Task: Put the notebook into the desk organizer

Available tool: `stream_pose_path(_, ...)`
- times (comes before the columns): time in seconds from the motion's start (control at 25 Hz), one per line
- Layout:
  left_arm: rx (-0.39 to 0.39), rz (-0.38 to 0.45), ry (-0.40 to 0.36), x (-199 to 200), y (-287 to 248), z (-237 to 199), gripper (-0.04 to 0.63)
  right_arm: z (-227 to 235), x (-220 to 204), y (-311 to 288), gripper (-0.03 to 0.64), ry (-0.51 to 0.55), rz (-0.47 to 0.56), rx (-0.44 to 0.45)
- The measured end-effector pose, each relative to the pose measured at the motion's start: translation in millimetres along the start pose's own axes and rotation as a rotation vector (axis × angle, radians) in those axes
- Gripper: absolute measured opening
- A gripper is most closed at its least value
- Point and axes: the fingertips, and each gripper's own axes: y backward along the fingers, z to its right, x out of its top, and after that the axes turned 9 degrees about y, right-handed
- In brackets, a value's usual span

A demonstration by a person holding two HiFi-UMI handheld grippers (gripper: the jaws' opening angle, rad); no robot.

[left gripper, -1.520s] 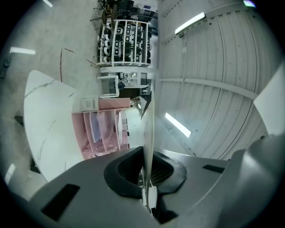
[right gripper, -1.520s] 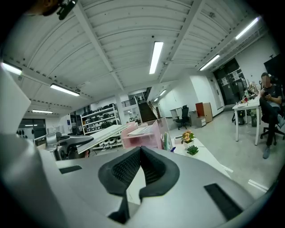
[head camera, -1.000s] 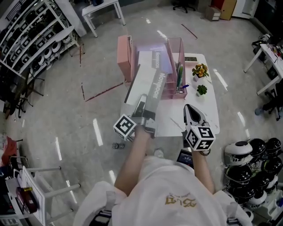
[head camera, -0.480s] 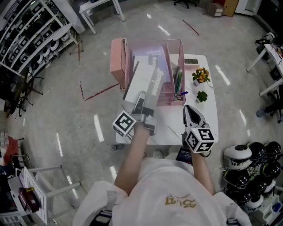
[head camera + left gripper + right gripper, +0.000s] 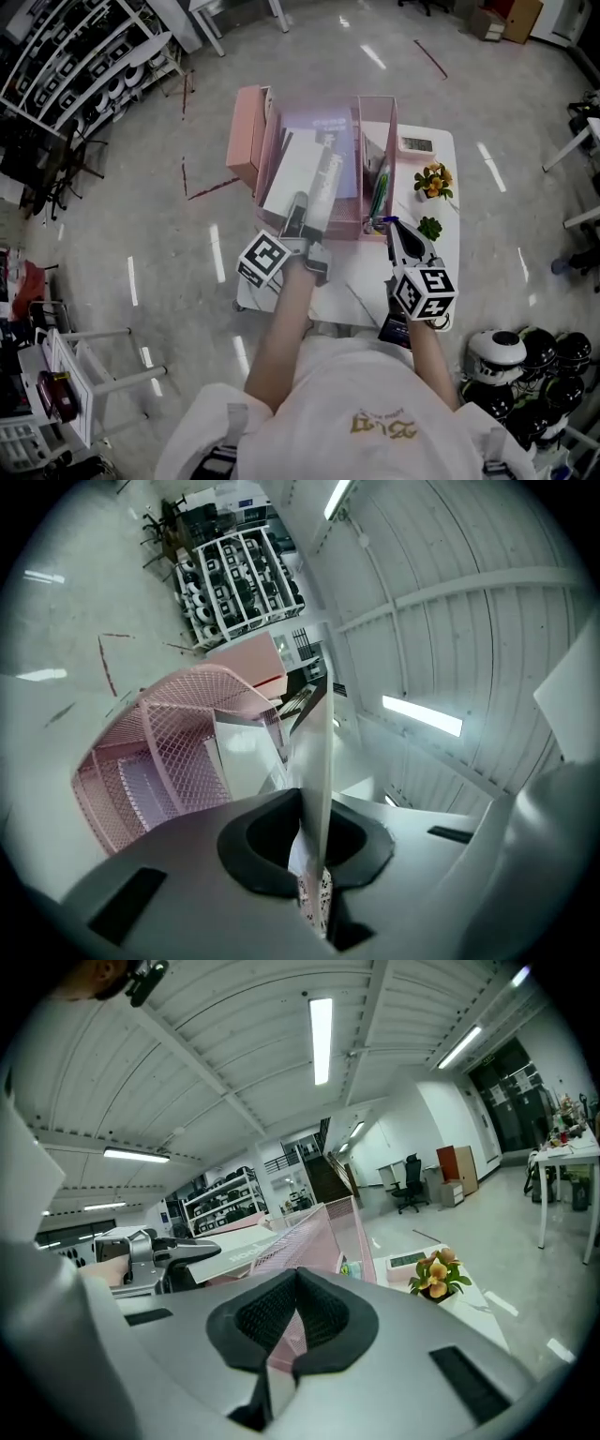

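Observation:
A long white notebook (image 5: 314, 183) leans at a slant into the middle compartment of the pink mesh desk organizer (image 5: 377, 131), far end inside, near end sticking out towards me. My left gripper (image 5: 300, 204) is shut on that near end. In the left gripper view the notebook (image 5: 317, 752) stands edge-on between the pads, with the organizer (image 5: 155, 752) ahead on the left. My right gripper (image 5: 399, 230) hovers at the organizer's front right corner, shut and empty. From the right gripper (image 5: 295, 1326) view I see the organizer (image 5: 314, 1227), the notebook (image 5: 234, 1252) and the left gripper (image 5: 173, 1258).
The organizer stands on a small white table (image 5: 361, 281). Pens (image 5: 380, 187) fill its right compartment. A flowering plant (image 5: 431, 178), a small green plant (image 5: 428, 228) and a little display (image 5: 415, 144) sit at the right. A pink box (image 5: 244, 141) adjoins the organizer's left side. Helmets (image 5: 520, 352) lie on the floor.
My left gripper has pushed the notebook forward, so more of it lies inside the organizer. The right gripper has stayed beside the organizer's front right corner.

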Motion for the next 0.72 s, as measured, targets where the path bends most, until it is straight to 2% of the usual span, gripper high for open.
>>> stream_pose_path(0.52,0.171,0.006,-0.217,-1,-33,8,0.023,44,4,-20,0.011,-0.053,0.001,0.037)
stream_pose_path(0.64,0.195,-0.014,-0.264,-5,-37,9,0.04,50,4,-23,0.012,-0.062,0.002,0.042)
stream_pose_path(0.72,0.213,-0.056,-0.306,-10,-41,9,0.06,53,4,-24,0.012,-0.07,0.0,0.046)
